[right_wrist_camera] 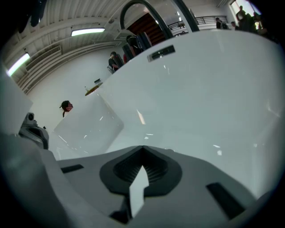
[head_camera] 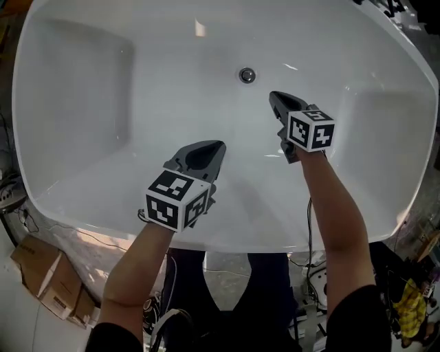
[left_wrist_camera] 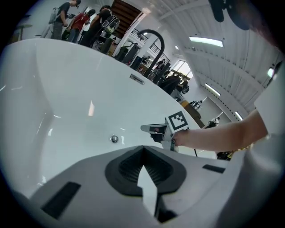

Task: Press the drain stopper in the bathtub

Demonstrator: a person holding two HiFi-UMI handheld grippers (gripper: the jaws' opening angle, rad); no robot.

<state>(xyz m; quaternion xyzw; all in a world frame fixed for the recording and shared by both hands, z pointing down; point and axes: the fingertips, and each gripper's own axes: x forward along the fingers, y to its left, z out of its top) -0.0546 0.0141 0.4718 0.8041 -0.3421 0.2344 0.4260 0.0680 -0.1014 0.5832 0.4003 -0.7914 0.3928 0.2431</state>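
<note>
Round chrome drain stopper [head_camera: 247, 75] — flat on the white bathtub [head_camera: 82, 124] floor — untouched, uncovered.

Cardboard boxes [head_camera: 42, 275] lie at the lower left of the head view, and something yellow [head_camera: 410, 302] sits among clutter at the lower right. In the left gripper view a black curved pipe [left_wrist_camera: 156, 38] arches up in the background. Several people [left_wrist_camera: 60, 18] stand at the far upper left, near a brown staircase [left_wrist_camera: 127, 9]. A long ceiling light [left_wrist_camera: 205, 41] glows overhead.
</note>
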